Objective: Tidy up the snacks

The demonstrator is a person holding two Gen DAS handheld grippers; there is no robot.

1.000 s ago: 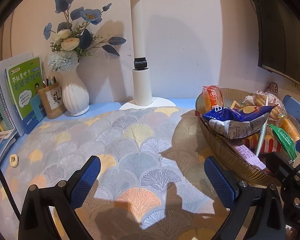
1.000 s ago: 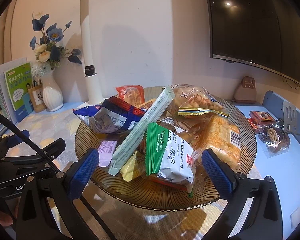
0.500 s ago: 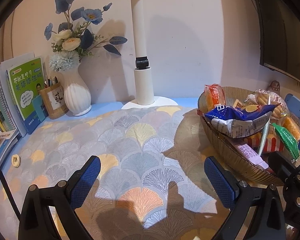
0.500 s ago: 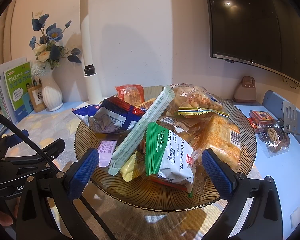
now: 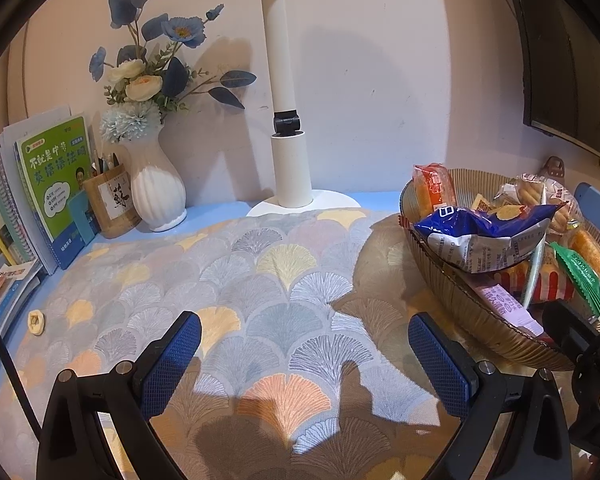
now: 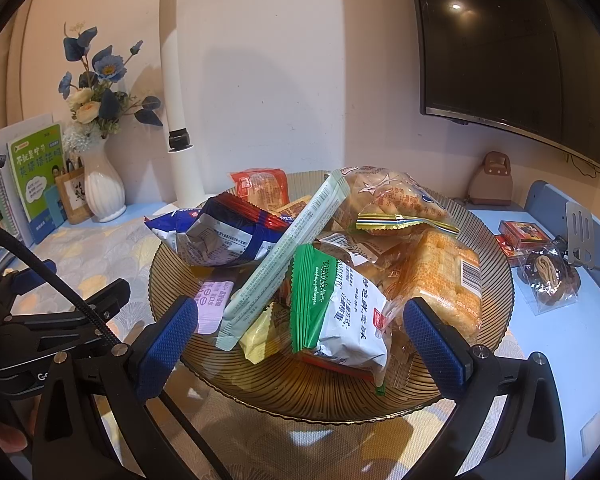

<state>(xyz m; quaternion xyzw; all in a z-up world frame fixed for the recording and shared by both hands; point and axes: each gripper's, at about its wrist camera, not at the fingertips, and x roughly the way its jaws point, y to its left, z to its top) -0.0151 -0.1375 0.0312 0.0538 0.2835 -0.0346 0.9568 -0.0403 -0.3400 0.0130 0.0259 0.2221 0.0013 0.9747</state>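
A ribbed amber glass bowl (image 6: pixel 300 392) is piled with snack packets: a blue chip bag (image 6: pixel 220 236), a green-and-white packet (image 6: pixel 340 308), a long pale-green bar (image 6: pixel 288 252), an orange cracker pack (image 6: pixel 448 276) and others. My right gripper (image 6: pixel 300 336) is open and empty, its fingers astride the bowl's near rim. My left gripper (image 5: pixel 304 356) is open and empty over the patterned mat (image 5: pixel 260 280), left of the bowl (image 5: pixel 460 304). The blue chip bag (image 5: pixel 484 232) also shows there.
A white lamp post (image 5: pixel 288 152), a white vase with flowers (image 5: pixel 156 188), a pen holder (image 5: pixel 116 204) and books (image 5: pixel 52 184) stand along the back left. A wrapped cookie (image 6: pixel 548 280), a red box (image 6: pixel 520 236) and a monitor (image 6: pixel 500 40) are on the right.
The left gripper has drifted slightly, so the bowl sits a little further right in its view. The right gripper has not visibly moved. Both stay open.
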